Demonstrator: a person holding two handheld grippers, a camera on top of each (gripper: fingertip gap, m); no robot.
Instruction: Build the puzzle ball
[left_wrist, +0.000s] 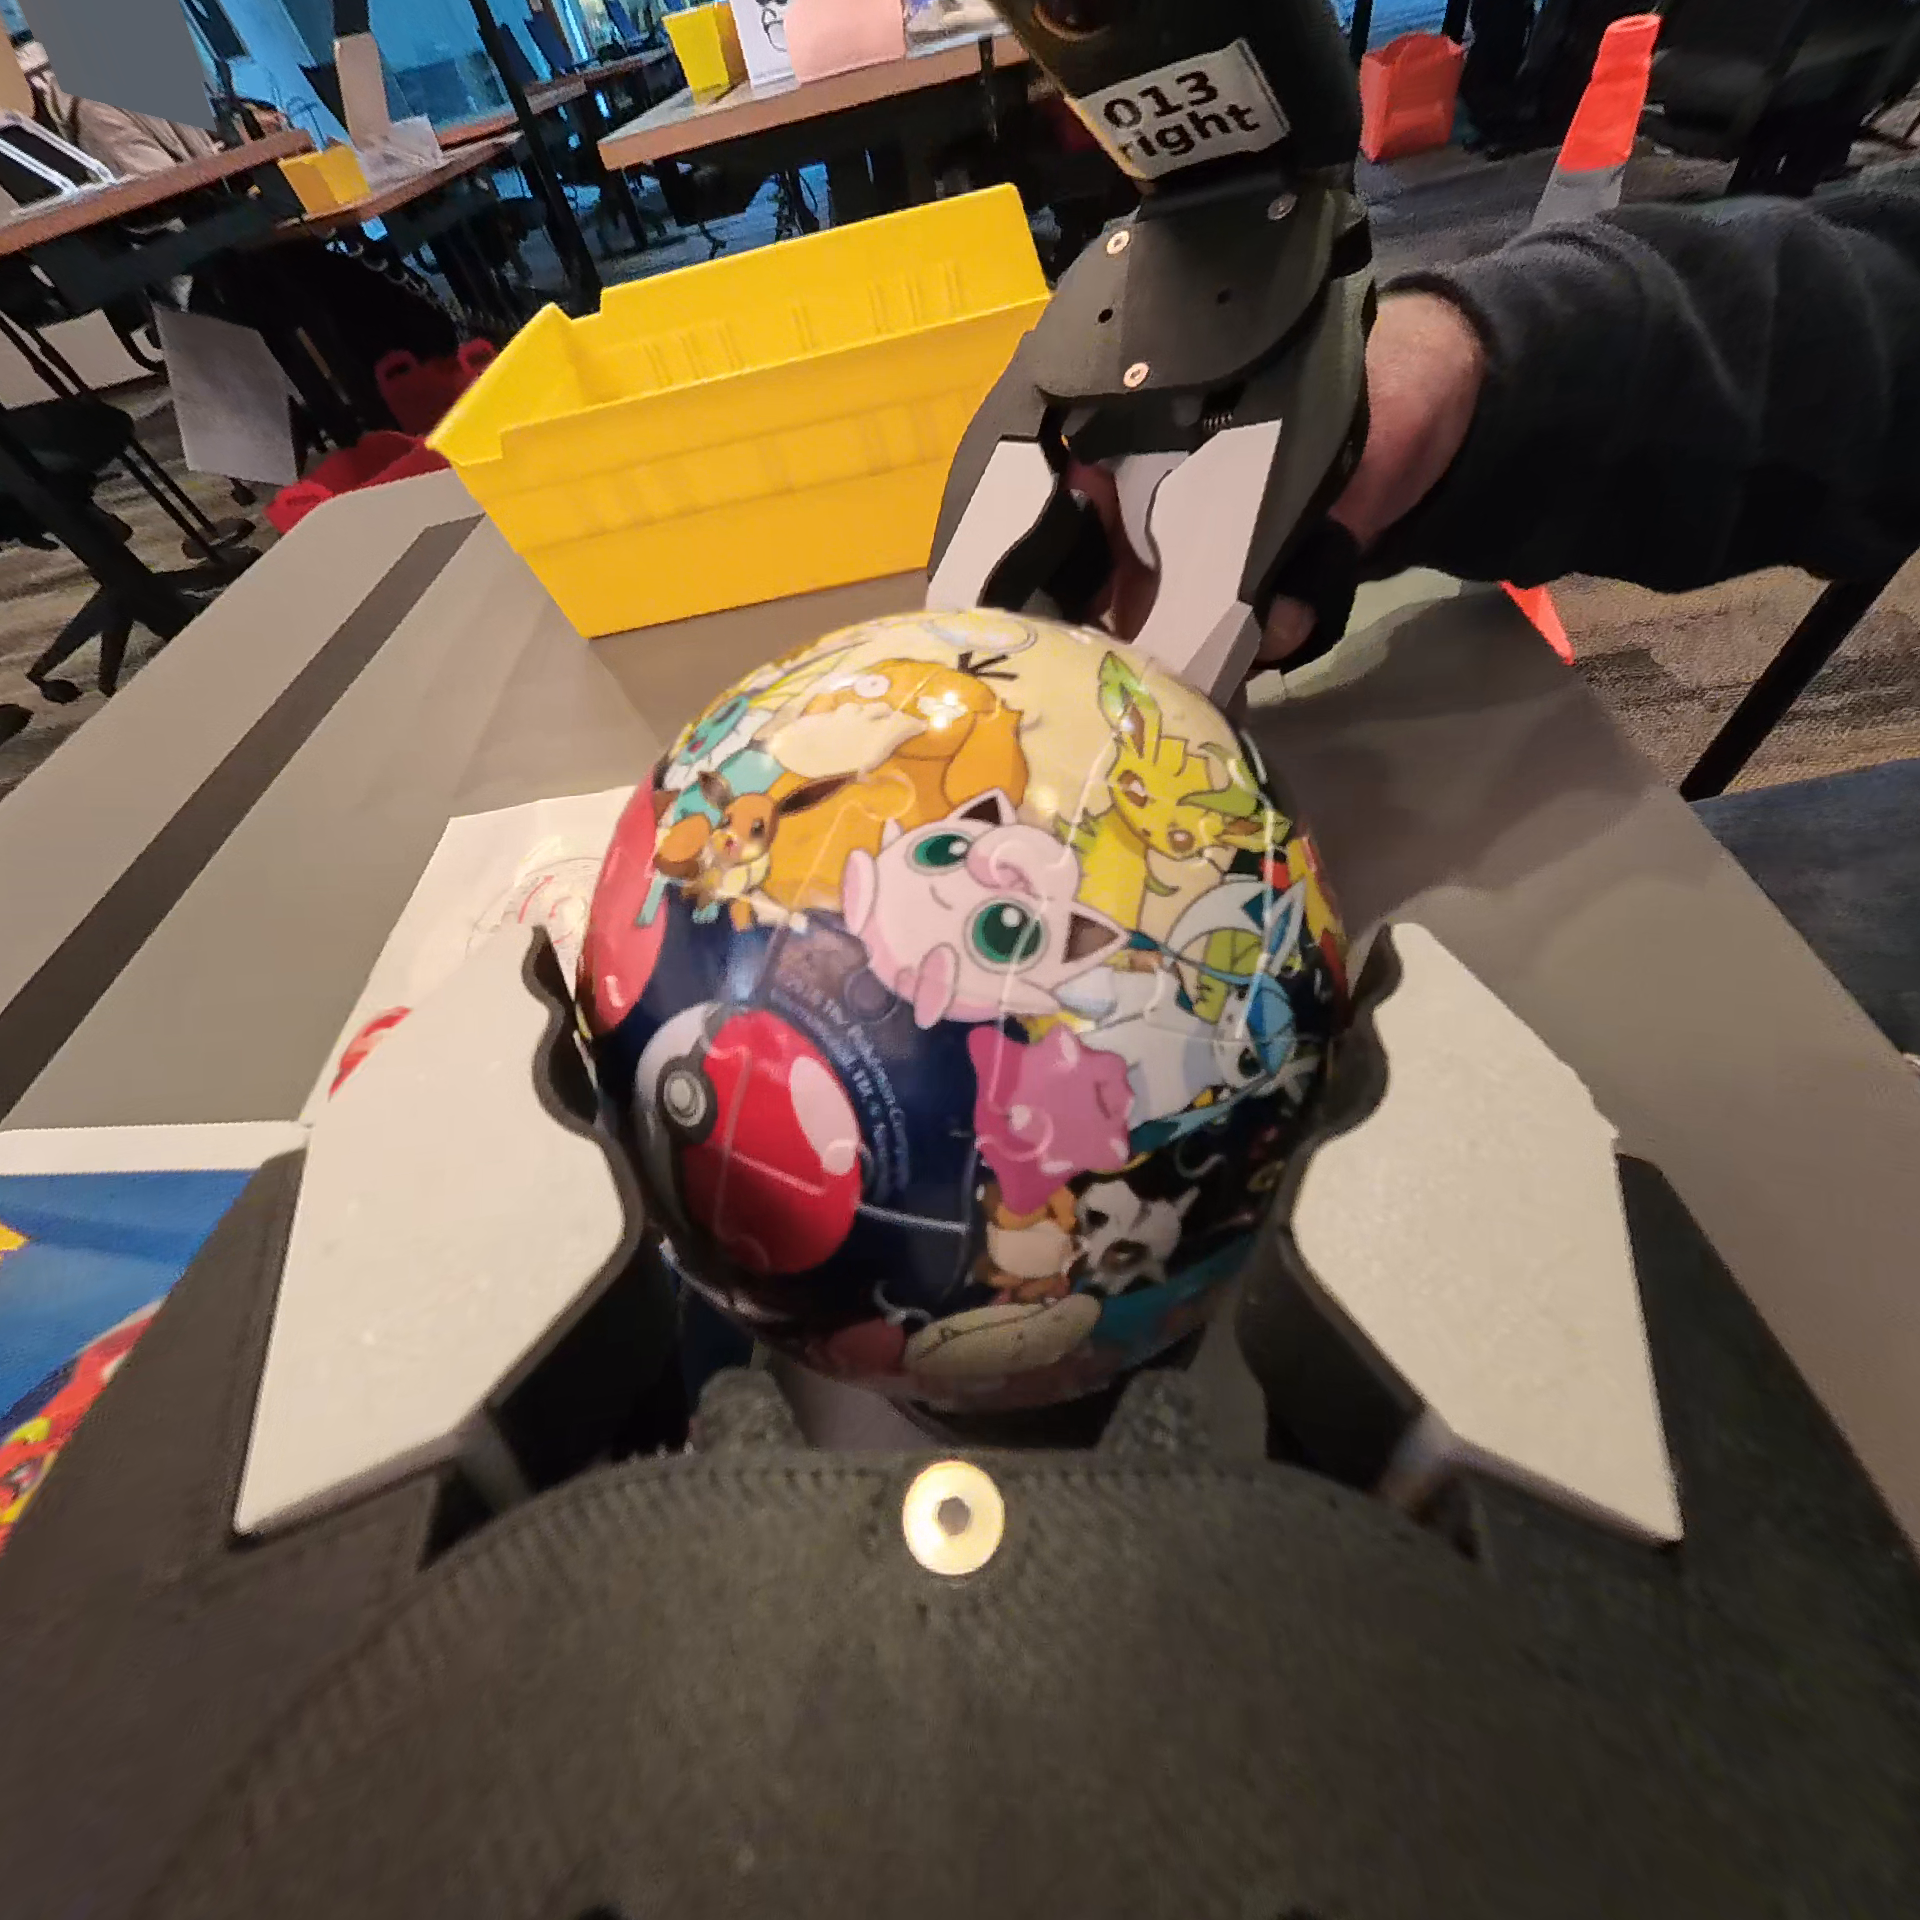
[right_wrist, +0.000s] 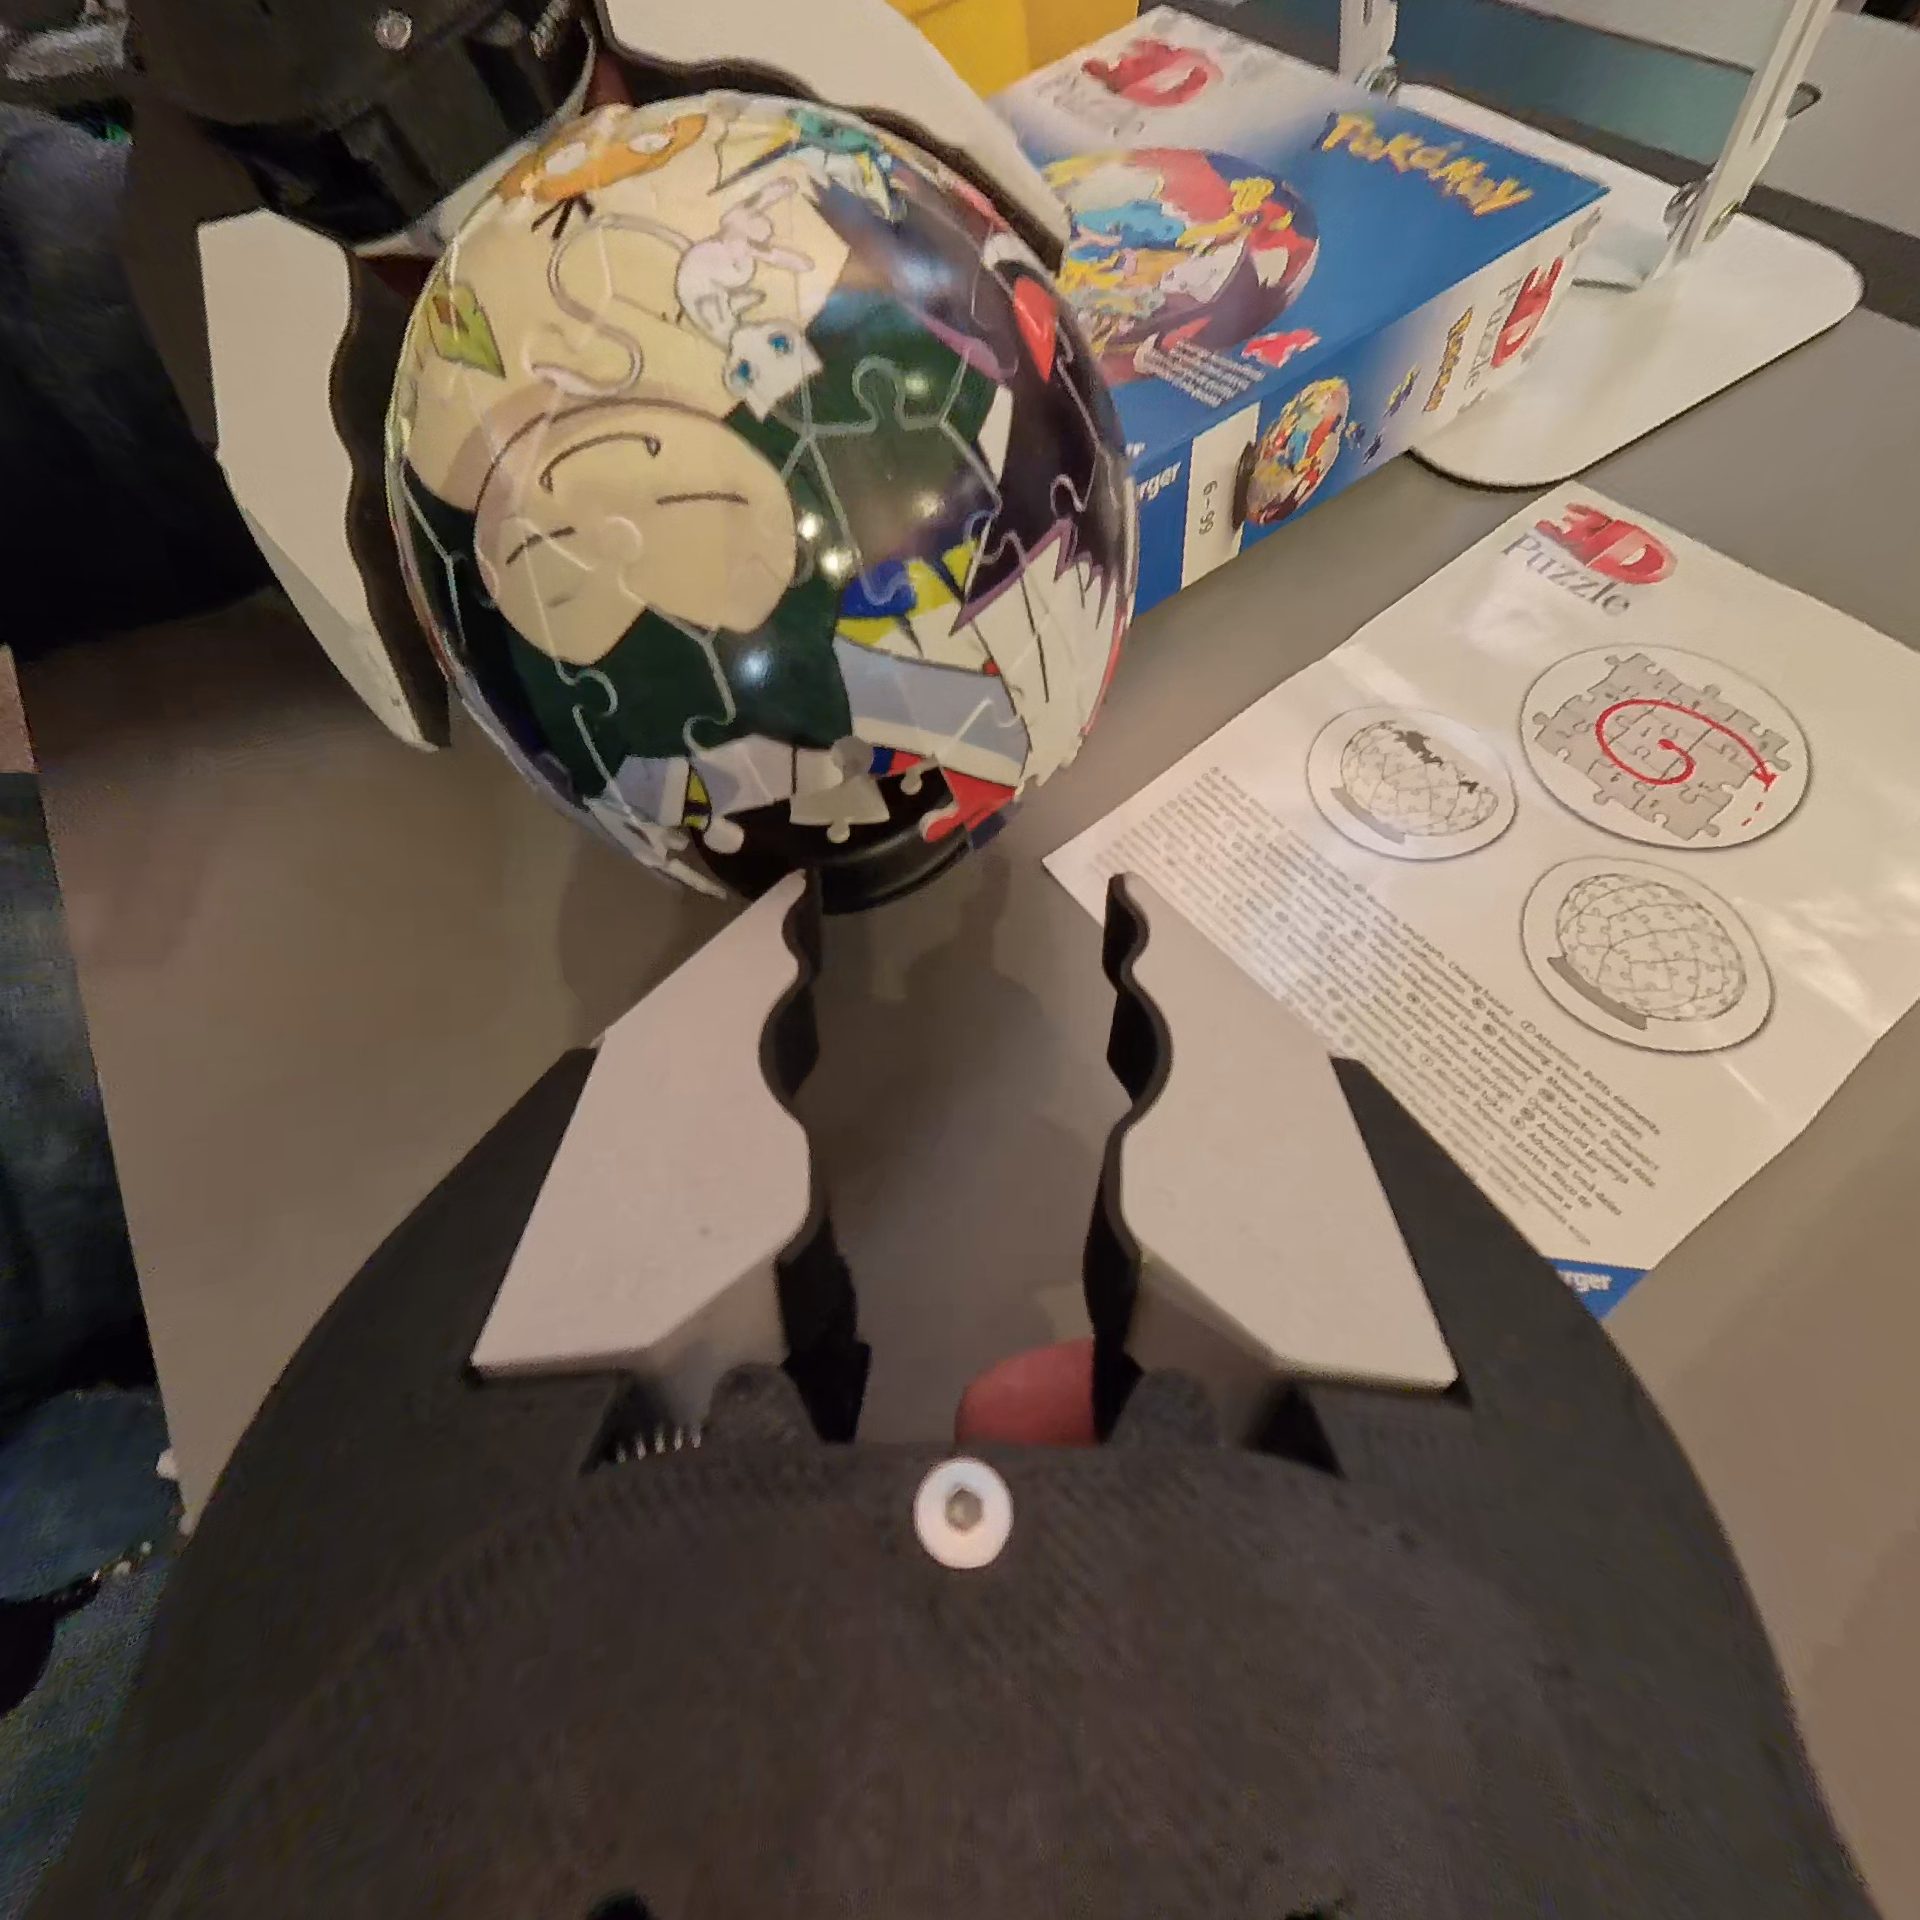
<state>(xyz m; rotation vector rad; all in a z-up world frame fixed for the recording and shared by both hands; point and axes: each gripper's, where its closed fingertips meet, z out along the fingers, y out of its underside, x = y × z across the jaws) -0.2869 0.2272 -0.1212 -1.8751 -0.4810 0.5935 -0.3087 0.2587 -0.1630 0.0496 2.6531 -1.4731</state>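
The puzzle ball (left_wrist: 961, 997) is a glossy sphere covered in cartoon creatures. My left gripper (left_wrist: 961, 966) is shut on it, with one finger pressed on each side at mid height. In the right wrist view the ball (right_wrist: 748, 488) rests on a small black stand (right_wrist: 842, 878) on the grey table, with the left gripper's fingers (right_wrist: 301, 468) clasping it. Loose piece tabs show at its lower edge above the stand. My right gripper (right_wrist: 956, 904) is open and empty, its tips just short of the stand. It also shows behind the ball in the left wrist view (left_wrist: 1117, 623).
A yellow bin (left_wrist: 748, 436) stands at the far side of the table. The blue puzzle box (right_wrist: 1330, 312) lies beyond the ball, and the instruction sheet (right_wrist: 1507, 862) lies to my right. A white stand base (right_wrist: 1662, 343) sits behind the box. The table (right_wrist: 312, 883) ends at the left. Left tips to right tips: about 8 cm.
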